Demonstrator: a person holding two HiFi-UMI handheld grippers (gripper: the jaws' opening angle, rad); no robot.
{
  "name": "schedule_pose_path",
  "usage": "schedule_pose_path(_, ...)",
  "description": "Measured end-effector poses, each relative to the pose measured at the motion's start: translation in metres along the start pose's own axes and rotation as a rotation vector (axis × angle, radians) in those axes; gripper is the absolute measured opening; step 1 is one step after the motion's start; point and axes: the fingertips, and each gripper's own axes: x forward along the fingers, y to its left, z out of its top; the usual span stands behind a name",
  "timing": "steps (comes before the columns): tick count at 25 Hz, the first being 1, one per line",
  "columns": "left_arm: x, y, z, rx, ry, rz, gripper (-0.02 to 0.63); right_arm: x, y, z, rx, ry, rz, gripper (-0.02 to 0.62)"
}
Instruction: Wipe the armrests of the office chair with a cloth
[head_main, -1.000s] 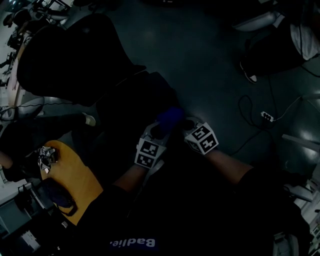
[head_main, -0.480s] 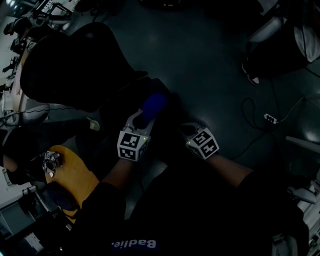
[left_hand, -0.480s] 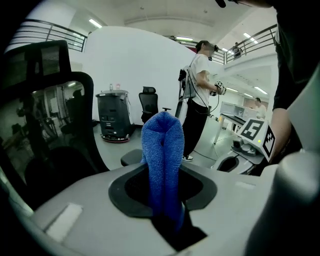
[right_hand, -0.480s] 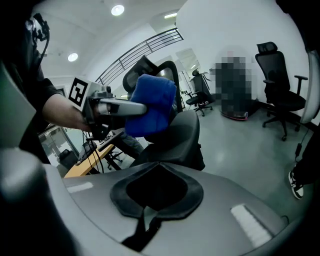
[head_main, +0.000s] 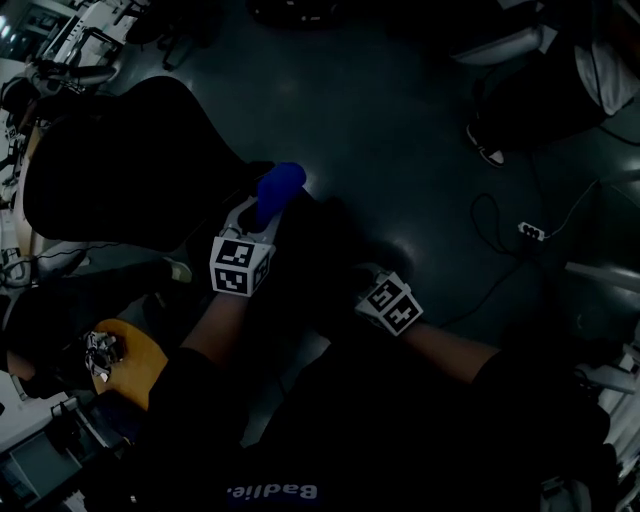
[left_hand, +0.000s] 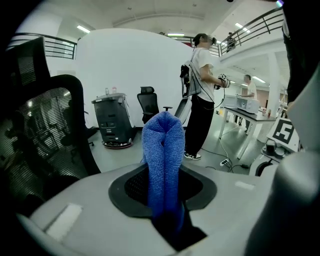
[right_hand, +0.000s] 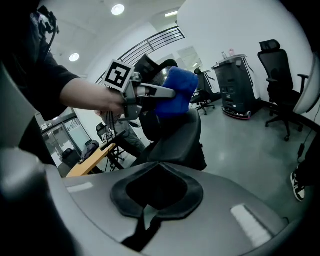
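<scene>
Grey floor (head_main: 400, 120); white wall (left_hand: 125, 65); maybe mezzanine (left_hand: 260, 25)

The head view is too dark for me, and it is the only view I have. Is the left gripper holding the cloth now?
Observer: Yes. The left gripper view shows the left gripper shut on a folded blue cloth, which stands up between its jaws.
Operator: And the right gripper?
Observer: The right gripper is shut, with nothing in it.
Operator: Does the cloth touch the chair?
Observer: The right gripper view shows the cloth just above the black chair; I cannot tell whether they touch.
</scene>
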Motion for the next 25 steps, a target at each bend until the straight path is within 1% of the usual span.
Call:
schedule_pose_path(3, 0.018, 0.013, 0.007, 0.003, 0.022, 0.012, 0.129, -0.002, 0.002, 0.001, -0.004, 0.008, 0.005, 0.005)
schedule_pose_path(7, 0.048, 0.012, 0.007, 0.031, 0.066, 0.008, 0.129, -0.008, -0.003, -0.002, -0.004, 0.007, 0.008, 0.005)
schedule_pose_path(10, 0.065, -0.001, -0.004, 0.059, 0.103, -0.018, 0.13, -0.01, -0.002, -0.003, -0.002, 0.004, 0.015, 0.005)
schedule_pose_path(12, 0.072, -0.01, -0.008, 0.074, 0.114, -0.031, 0.13, -0.011, -0.003, -0.005, 0.001, 0.003, 0.019, 0.005)
schedule_pose_path(14, 0.076, -0.017, -0.006, 0.091, 0.108, -0.029, 0.129, -0.012, -0.007, -0.005, 0.002, 0.002, 0.02, 0.005)
schedule_pose_path(16, 0.078, -0.026, -0.003, 0.125, 0.106, -0.037, 0.129, -0.014, -0.009, -0.006, 0.005, 0.001, 0.019, 0.005)
schedule_pose_path(19, 0.076, -0.047, -0.008, 0.184, 0.111, -0.073, 0.129, -0.017, -0.01, -0.011, 0.014, 0.0, 0.017, 0.005)
schedule_pose_path(21, 0.074, -0.061, -0.011, 0.208, 0.109, -0.093, 0.129, -0.017, -0.01, -0.014, 0.02, -0.002, 0.013, 0.005)
schedule_pose_path(23, 0.071, -0.072, -0.015, 0.218, 0.106, -0.104, 0.129, -0.016, -0.008, -0.015, 0.025, -0.003, 0.009, 0.005)
schedule_pose_path(25, 0.068, -0.078, -0.017, 0.211, 0.103, -0.111, 0.129, -0.014, -0.007, -0.016, 0.027, -0.003, 0.005, 0.005)
